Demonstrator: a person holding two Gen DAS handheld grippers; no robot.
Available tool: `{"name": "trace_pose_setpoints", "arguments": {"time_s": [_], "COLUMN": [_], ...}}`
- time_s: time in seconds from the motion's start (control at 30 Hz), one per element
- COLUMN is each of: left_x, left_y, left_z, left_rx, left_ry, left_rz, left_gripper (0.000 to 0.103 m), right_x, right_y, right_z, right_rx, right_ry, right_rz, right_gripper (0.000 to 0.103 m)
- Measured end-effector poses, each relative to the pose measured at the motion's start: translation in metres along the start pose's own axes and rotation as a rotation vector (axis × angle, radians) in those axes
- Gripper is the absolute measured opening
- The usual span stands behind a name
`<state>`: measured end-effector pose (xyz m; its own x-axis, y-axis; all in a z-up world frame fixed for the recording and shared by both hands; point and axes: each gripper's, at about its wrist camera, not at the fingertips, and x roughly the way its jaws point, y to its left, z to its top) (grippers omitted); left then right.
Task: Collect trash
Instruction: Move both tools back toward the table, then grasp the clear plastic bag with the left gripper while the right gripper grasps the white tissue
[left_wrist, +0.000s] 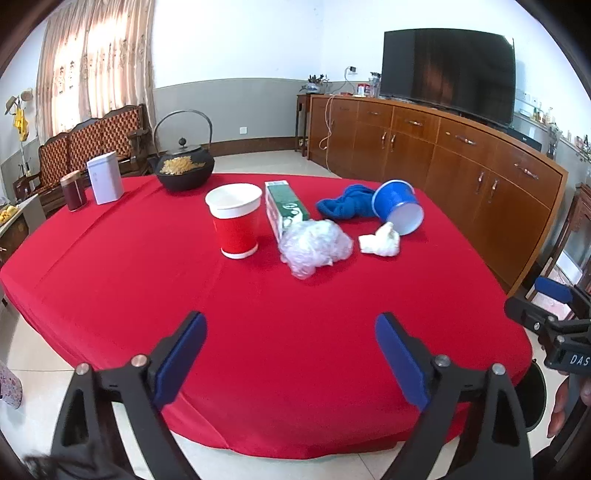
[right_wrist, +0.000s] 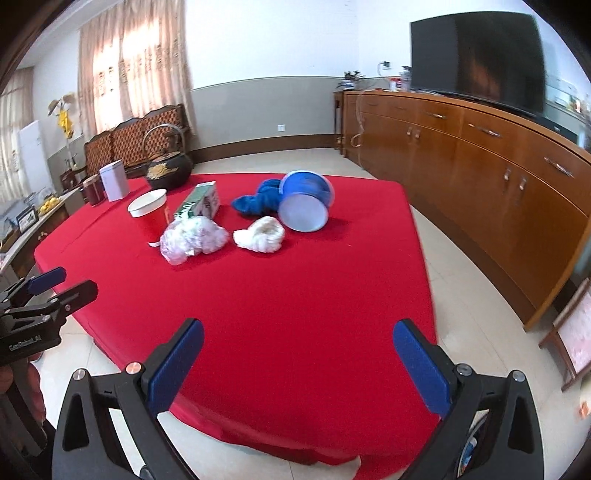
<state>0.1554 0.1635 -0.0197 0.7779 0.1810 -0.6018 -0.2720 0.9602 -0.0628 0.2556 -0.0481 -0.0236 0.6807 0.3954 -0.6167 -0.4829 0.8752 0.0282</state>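
A crumpled clear plastic bag (left_wrist: 314, 247) (right_wrist: 192, 238) lies mid-table on the red cloth (left_wrist: 147, 280) (right_wrist: 295, 295). Right of it sits a wad of white tissue (left_wrist: 380, 240) (right_wrist: 262, 234). Behind them a green and white carton (left_wrist: 284, 208) (right_wrist: 201, 201) lies on its side, and a blue paper cup (left_wrist: 399, 206) (right_wrist: 304, 201) is tipped over. A red paper cup (left_wrist: 234, 219) (right_wrist: 149, 214) stands upright. My left gripper (left_wrist: 290, 354) hovers open over the near table edge, nothing between its pads. My right gripper (right_wrist: 297, 363) is open too, well short of the trash.
A blue cloth (left_wrist: 345, 203) (right_wrist: 256, 199) lies bunched behind the tipped cup. At the far left stand a black kettle (left_wrist: 184, 166), a white tin (left_wrist: 105, 181) and a dark jar (left_wrist: 74, 190). A long wooden sideboard (left_wrist: 443, 155) with a television (left_wrist: 447, 70) runs along the right.
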Motion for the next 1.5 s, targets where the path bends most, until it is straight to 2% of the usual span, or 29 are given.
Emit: {"name": "trace_pose_setpoints", "arguments": {"time_s": [0.13, 0.23, 0.67, 1.0, 1.13, 1.3, 1.33, 1.37, 1.4, 1.43, 1.47, 1.5], "left_x": [0.015, 0.03, 0.084, 0.12, 0.13, 0.134, 0.135, 0.136, 0.137, 0.138, 0.139, 0.138], "left_y": [0.004, 0.004, 0.007, 0.003, 0.005, 0.005, 0.004, 0.002, 0.0, -0.001, -0.003, -0.005], "left_z": [0.009, 0.017, 0.03, 0.041, 0.042, 0.045, 0.047, 0.047, 0.048, 0.048, 0.048, 0.047], "left_rx": [0.001, 0.011, 0.004, -0.012, -0.038, -0.04, -0.037, -0.036, -0.031, -0.027, -0.027, -0.03], "left_ry": [0.002, 0.009, 0.061, 0.125, 0.151, 0.16, 0.163, 0.167, 0.17, 0.173, 0.177, 0.176], "left_rz": [-0.014, -0.019, -0.045, -0.098, -0.135, -0.156, -0.162, -0.171, -0.173, -0.173, -0.179, -0.182], "left_gripper": [0.091, 0.089, 0.086, 0.083, 0.08, 0.07, 0.065, 0.055, 0.048, 0.033, 0.025, 0.022], "right_x": [0.021, 0.036, 0.098, 0.169, 0.185, 0.192, 0.194, 0.196, 0.196, 0.197, 0.196, 0.194], "right_y": [0.011, 0.014, 0.018, 0.031, 0.032, 0.028, 0.028, 0.028, 0.028, 0.029, 0.029, 0.03], "right_z": [0.015, 0.025, 0.051, 0.067, 0.069, 0.075, 0.075, 0.076, 0.076, 0.076, 0.076, 0.075], "right_rx": [-0.02, -0.026, -0.032, -0.085, -0.099, -0.085, -0.085, -0.083, -0.085, -0.084, -0.082, -0.083], "right_ry": [0.008, 0.02, 0.063, 0.19, 0.22, 0.221, 0.224, 0.229, 0.224, 0.227, 0.226, 0.224], "right_rz": [0.016, 0.023, 0.048, 0.076, 0.088, 0.108, 0.11, 0.118, 0.112, 0.117, 0.122, 0.128], "right_gripper": [0.102, 0.095, 0.088, 0.079, 0.075, 0.072, 0.064, 0.051, 0.05, 0.049, 0.047, 0.046]}}
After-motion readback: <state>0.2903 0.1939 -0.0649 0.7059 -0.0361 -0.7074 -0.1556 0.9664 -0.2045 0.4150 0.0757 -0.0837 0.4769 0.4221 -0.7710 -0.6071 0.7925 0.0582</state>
